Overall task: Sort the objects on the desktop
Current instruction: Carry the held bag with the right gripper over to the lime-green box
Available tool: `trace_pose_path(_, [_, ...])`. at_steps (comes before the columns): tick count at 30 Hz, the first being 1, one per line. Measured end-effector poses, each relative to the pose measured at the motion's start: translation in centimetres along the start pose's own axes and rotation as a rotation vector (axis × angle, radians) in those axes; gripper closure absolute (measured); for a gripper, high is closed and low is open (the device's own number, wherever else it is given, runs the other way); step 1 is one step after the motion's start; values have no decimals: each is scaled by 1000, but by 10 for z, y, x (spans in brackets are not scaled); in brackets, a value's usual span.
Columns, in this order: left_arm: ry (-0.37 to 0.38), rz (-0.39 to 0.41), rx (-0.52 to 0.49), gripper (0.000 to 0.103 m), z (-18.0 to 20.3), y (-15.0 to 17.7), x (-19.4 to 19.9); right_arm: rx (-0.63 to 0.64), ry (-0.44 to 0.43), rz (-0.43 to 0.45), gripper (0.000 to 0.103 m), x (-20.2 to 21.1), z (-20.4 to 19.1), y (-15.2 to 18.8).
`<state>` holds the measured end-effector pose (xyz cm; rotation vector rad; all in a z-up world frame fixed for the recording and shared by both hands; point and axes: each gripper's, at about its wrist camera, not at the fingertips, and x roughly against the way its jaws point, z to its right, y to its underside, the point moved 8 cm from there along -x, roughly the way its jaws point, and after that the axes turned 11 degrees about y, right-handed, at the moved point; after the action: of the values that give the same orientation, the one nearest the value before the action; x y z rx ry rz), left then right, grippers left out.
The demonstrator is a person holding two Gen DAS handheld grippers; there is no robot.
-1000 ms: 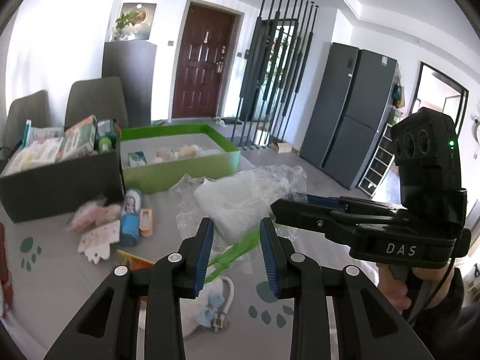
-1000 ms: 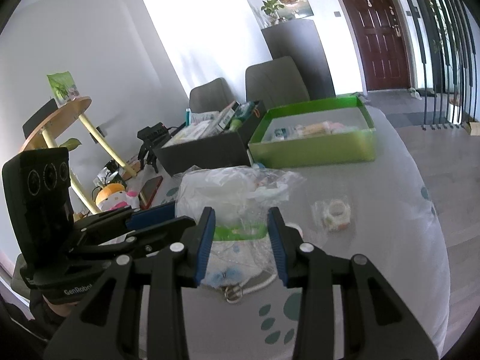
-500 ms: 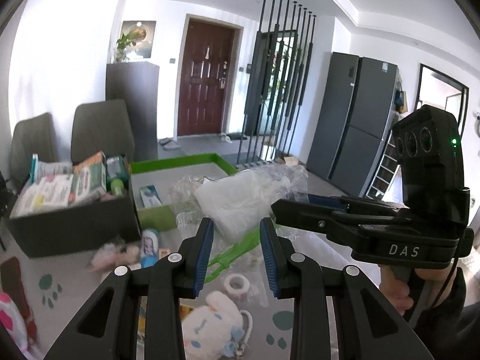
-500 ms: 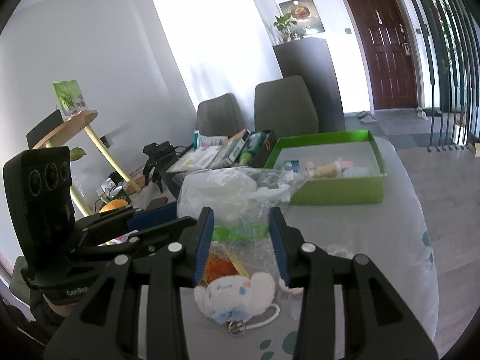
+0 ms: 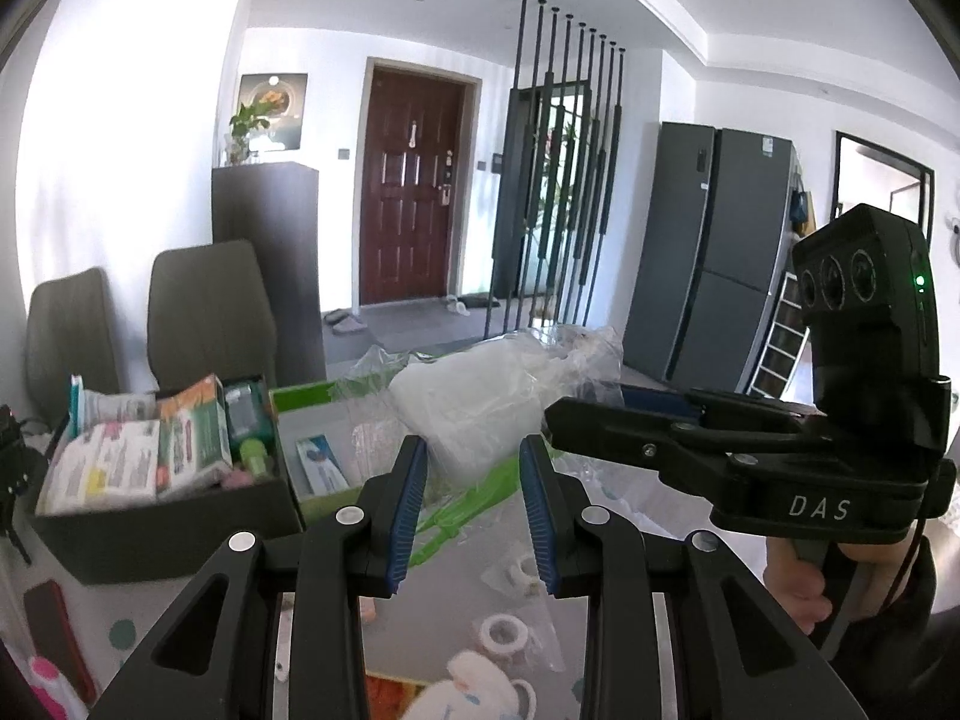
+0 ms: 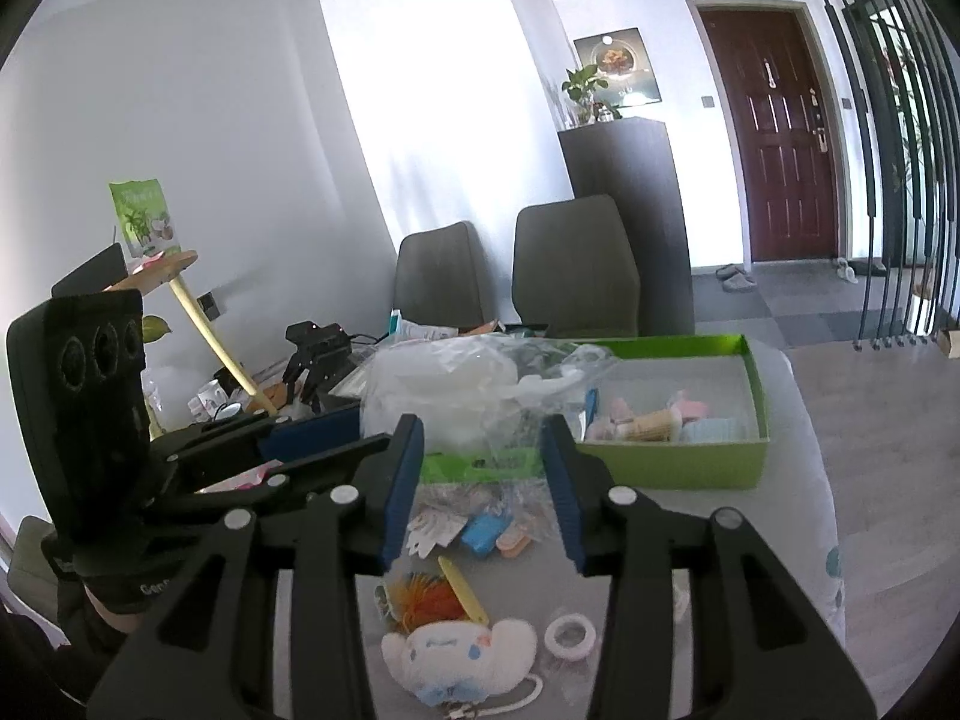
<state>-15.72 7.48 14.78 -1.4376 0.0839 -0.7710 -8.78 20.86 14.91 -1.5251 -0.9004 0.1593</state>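
The left gripper (image 5: 471, 450) comes up from the bottom of its own view and points forward and a little down over the table (image 6: 690, 528). The right gripper (image 6: 480, 432) does the same in its view. In the left view the right gripper reaches in from the right side, and a hand (image 5: 798, 582) in a dark sleeve grips its handle at the lower right. White letters on its side say "DAS". In the right view the left gripper comes in from the left, and near the lower left edge its body shows writing that starts with "Gen"; the rest is cut off. The two grippers hold a clear plastic bag (image 6: 444, 384) up off the table, near the middle of both views. The left fingers are pulled as close as they get, and the bag's edge runs between them. The bag's green strip (image 6: 474, 462) lies straight across the gap between the right fingers and meets both blue pads. Those fingers have just spread a little wider with the strip between them. The bag's puffy white part sits just past the fingertips. Under the bag, low in the right view, a white plush toy (image 6: 456, 654) and a tape roll (image 6: 570, 636) lie on the table. A green box (image 6: 678, 462) sits behind the bag to the right, and a black box (image 5: 162, 528) full of packets sits on the left of the left view.
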Motion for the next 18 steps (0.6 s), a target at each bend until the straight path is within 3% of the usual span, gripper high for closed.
trace_pose_path(18, [-3, 37, -51, 72, -28, -46, -29, 0, 13, 71, 59, -25, 17, -51])
